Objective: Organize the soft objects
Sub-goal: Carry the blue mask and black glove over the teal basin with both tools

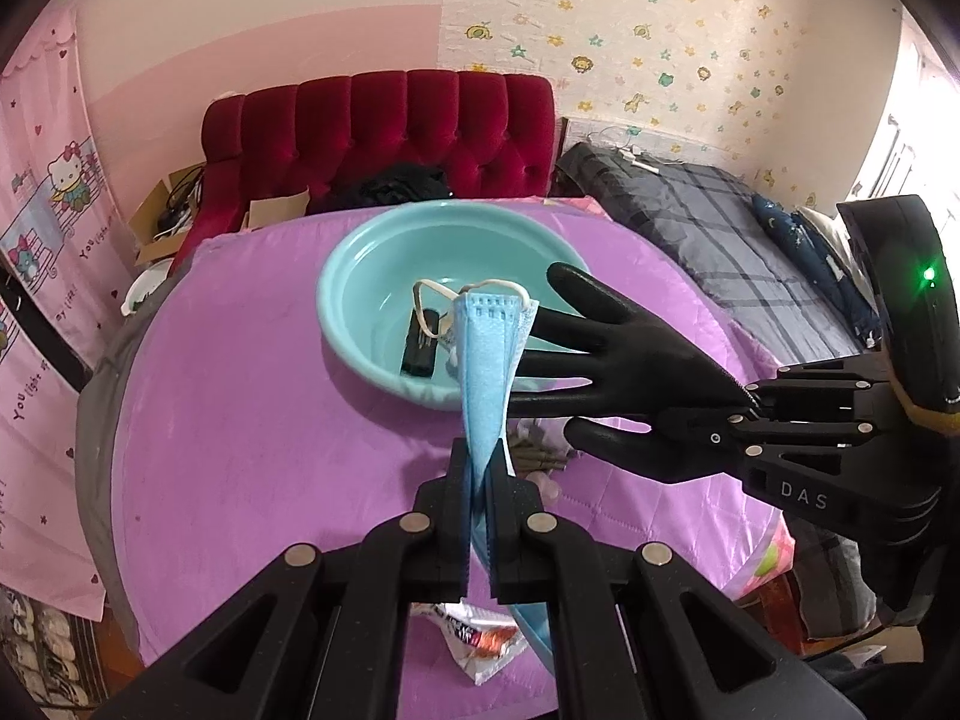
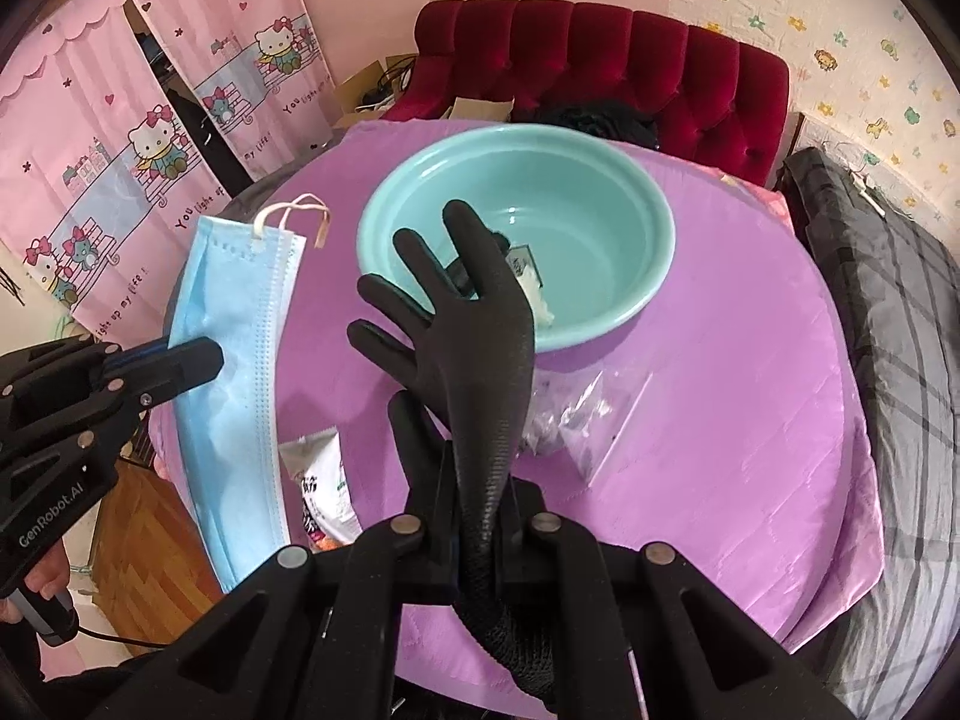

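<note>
My left gripper (image 1: pixel 478 468) is shut on a blue face mask (image 1: pixel 489 360), held upright above the purple table; it also shows in the right wrist view (image 2: pixel 240 360). My right gripper (image 2: pixel 474 480) is shut on a black glove (image 2: pixel 462 324), whose fingers spread toward the teal basin (image 2: pixel 624 192). In the left wrist view the glove (image 1: pixel 624 372) hangs beside the mask, in front of the basin (image 1: pixel 360 264). The basin holds a small black item (image 1: pixel 420 348) and a whitish piece (image 2: pixel 537 300).
A clear plastic bag (image 2: pixel 570 414) and a printed packet (image 2: pixel 324 492) lie on the purple table cover (image 2: pixel 720 390) near me. A red tufted headboard (image 1: pixel 390 126) stands behind the table. A bed with grey plaid bedding (image 1: pixel 720 228) is at the right.
</note>
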